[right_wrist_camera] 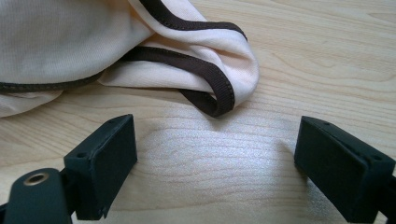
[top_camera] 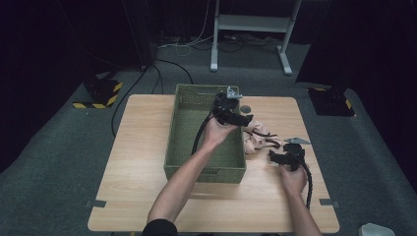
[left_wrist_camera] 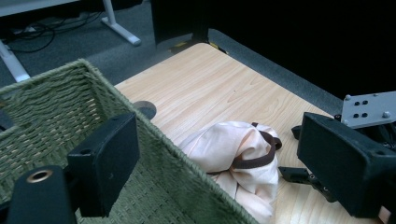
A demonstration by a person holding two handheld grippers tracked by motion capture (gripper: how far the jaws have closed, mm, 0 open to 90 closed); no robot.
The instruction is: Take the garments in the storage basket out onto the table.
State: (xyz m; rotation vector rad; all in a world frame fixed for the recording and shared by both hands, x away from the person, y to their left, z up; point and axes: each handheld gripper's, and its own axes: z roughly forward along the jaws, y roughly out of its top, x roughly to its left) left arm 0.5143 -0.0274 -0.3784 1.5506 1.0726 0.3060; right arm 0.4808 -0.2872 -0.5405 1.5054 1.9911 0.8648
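Note:
A crumpled pale pink garment (top_camera: 256, 138) with dark brown trim lies on the wooden table (top_camera: 137, 172), just right of a green woven basket (top_camera: 182, 147). My left gripper (top_camera: 244, 118) is held above the basket's right wall (left_wrist_camera: 154, 154), pointing toward the garment (left_wrist_camera: 233, 154). Its jaws stand wide apart with nothing between them. My right gripper (top_camera: 275, 156) rests low on the table right of the garment, open, and the trimmed edge of the garment (right_wrist_camera: 219, 88) lies a little beyond its empty jaws. The right gripper (left_wrist_camera: 303, 176) also appears in the left gripper view.
A dark round grommet (top_camera: 245, 108) sits in the tabletop behind the garment. The basket's inside looks empty. On the floor beyond the table are a white desk frame (top_camera: 251, 24), cables and yellow-and-black striped stand feet (top_camera: 101, 93).

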